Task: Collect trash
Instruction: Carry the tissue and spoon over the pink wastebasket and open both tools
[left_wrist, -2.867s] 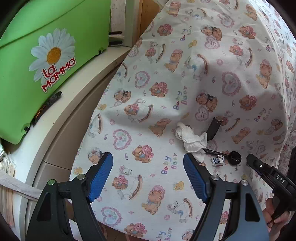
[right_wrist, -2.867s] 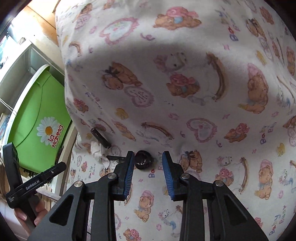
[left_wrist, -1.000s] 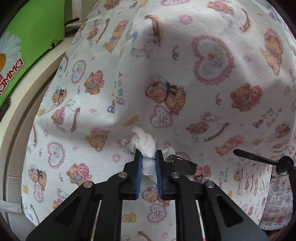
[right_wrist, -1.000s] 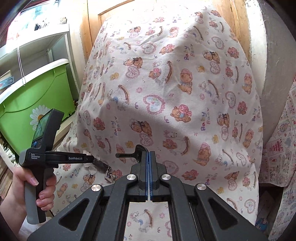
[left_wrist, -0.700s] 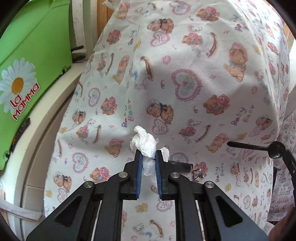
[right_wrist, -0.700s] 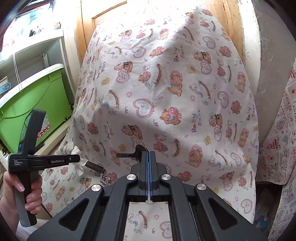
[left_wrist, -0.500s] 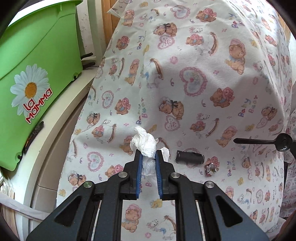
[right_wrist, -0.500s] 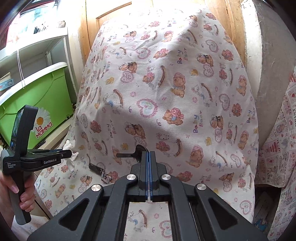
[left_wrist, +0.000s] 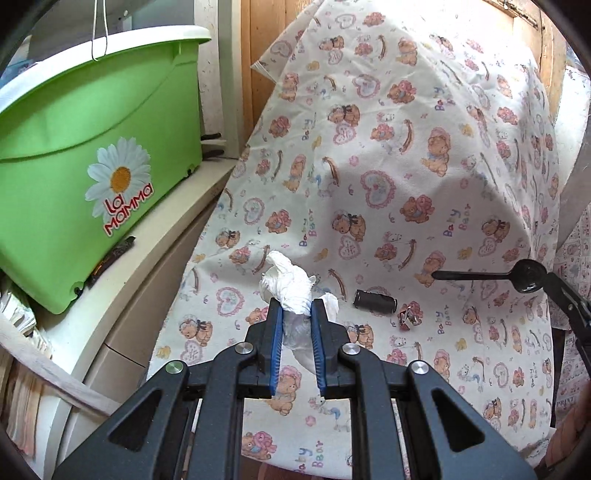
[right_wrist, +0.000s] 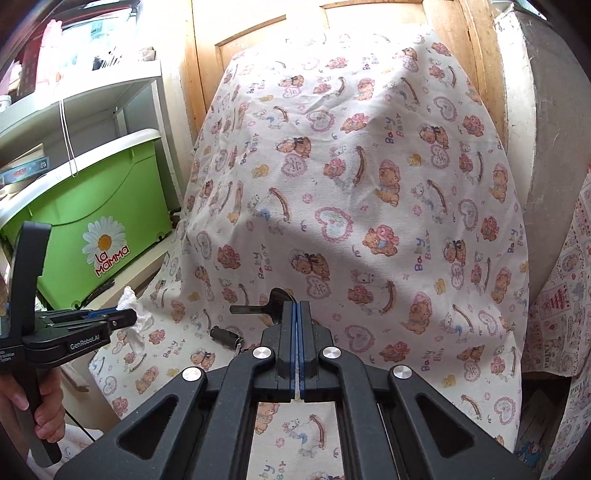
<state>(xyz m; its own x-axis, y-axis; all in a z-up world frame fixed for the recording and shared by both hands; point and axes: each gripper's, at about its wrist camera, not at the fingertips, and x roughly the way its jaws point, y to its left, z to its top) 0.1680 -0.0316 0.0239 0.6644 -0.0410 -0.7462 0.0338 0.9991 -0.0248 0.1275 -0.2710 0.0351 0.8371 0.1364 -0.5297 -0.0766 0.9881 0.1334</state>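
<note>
- A bear-print cloth (left_wrist: 406, 192) drapes a raised surface; everything below is placed relative to it.
- Left of the cloth, a green tub (left_wrist: 85, 155) with a daisy label sits on a pale ledge (left_wrist: 155, 258).
- On the cloth lie a small dark cylinder (left_wrist: 373, 302), long axis roughly left-right in the left wrist view, and just beside it a crumpled bit of foil wrapper (left_wrist: 408, 318).
- The left gripper (left_wrist: 295, 314) is clamped on a wad of white tissue (left_wrist: 290, 286), held above the cloth's left side; the wad bulges up past the pads.
- The right gripper (right_wrist: 296, 306) has its pads pressed together on the bowl of a black plastic spoon (right_wrist: 267, 304), held over the cloth, handle pointing left.
- A hand (right_wrist: 40, 417) grips the left gripper's handle.
</note>
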